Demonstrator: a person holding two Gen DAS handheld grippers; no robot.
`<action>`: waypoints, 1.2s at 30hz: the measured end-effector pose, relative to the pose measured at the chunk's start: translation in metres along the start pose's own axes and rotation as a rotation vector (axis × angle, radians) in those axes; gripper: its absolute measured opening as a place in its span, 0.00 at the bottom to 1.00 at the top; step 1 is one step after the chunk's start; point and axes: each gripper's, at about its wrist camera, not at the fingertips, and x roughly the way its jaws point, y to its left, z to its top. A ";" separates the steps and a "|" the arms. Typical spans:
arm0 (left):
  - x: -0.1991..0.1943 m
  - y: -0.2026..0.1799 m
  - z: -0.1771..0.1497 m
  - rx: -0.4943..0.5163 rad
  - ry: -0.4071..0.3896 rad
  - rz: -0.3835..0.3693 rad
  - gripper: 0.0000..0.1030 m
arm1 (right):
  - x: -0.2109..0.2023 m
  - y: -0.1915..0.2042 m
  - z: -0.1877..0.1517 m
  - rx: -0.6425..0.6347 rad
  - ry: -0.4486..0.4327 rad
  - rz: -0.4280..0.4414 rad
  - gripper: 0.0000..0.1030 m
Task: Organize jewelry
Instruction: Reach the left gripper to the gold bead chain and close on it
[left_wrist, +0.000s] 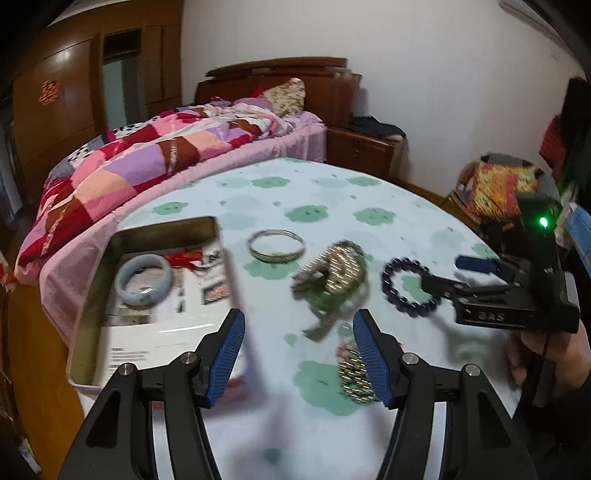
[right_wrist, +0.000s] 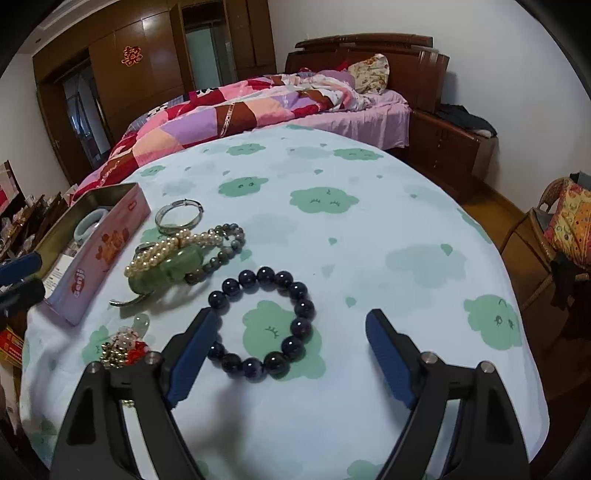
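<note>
A dark blue bead bracelet (right_wrist: 304, 306) lies on the cloud-print tablecloth (right_wrist: 369, 229), and my right gripper (right_wrist: 291, 317) stands open around it, pads apart from the beads. To its left lies a heap of pearl, green jade and grey bead bracelets (right_wrist: 166, 258), a silver bangle (right_wrist: 179, 216) and a small gold-and-red bead piece (right_wrist: 123, 349). An open pink tin (left_wrist: 166, 225) at the table's left holds a pale jade bangle (left_wrist: 143, 280). My left gripper (left_wrist: 299, 321) hovers open and empty between the tin and the heap (left_wrist: 332, 280), with the right gripper (left_wrist: 456, 275) at the dark bracelet (left_wrist: 410, 286).
A bed with a patchwork quilt (left_wrist: 147, 155) runs along the table's far side, with a wooden nightstand (right_wrist: 450, 144) beside it. A wicker chair with a bright cushion (right_wrist: 569, 221) stands off the right edge. A hand (left_wrist: 546, 354) holds the right gripper.
</note>
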 end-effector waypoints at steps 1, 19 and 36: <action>0.003 -0.006 -0.002 0.008 0.011 -0.004 0.60 | 0.001 0.001 -0.003 -0.005 0.000 0.000 0.84; 0.047 -0.033 -0.032 0.013 0.193 -0.167 0.33 | -0.003 0.011 -0.011 -0.053 -0.013 -0.015 0.83; -0.025 -0.008 -0.003 -0.036 -0.024 -0.217 0.08 | 0.007 0.000 -0.015 0.002 0.043 0.040 0.59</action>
